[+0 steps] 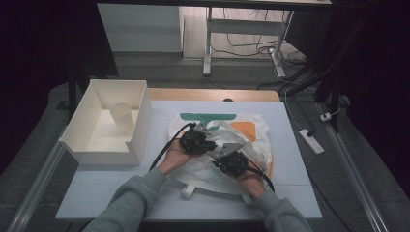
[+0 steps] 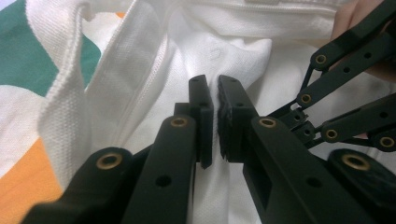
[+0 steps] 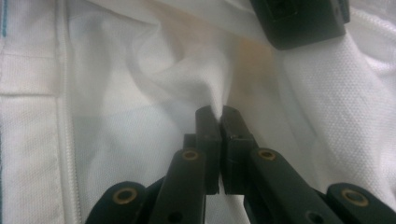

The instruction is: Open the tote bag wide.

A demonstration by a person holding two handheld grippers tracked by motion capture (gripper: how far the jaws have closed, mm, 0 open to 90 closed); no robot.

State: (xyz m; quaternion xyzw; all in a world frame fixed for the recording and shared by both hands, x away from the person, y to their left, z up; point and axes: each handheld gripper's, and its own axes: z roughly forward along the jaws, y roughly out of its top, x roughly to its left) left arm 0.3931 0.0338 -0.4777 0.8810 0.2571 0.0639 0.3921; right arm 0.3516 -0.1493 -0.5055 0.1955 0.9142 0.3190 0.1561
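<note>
The white bag point(image 1: 220, 145) lay in the middle of the tabletop point(image 1: 290, 145), right of a box point(image 1: 96, 145) holding a cup point(image 1: 122, 117). The left claw point(image 2: 215, 100) was pinched on the bag's cloth. The right claw point(image 3: 219, 122) gripped a raised fold of it.

Person wears grey long sleeves point(image 1: 138, 195). Left gripper point(image 2: 215, 100): matte black jaws, flat rectangular pads, linkage arms pinned with brass-coloured rivets; small plain holes in the arms. Right gripper point(image 3: 219, 116): same black build, same brass rivets. Black cable point(image 1: 167, 142) trails from the left gripper. Grey plate point(image 1: 227, 149), apparently three-cornered, sits on top of the right one.
</note>
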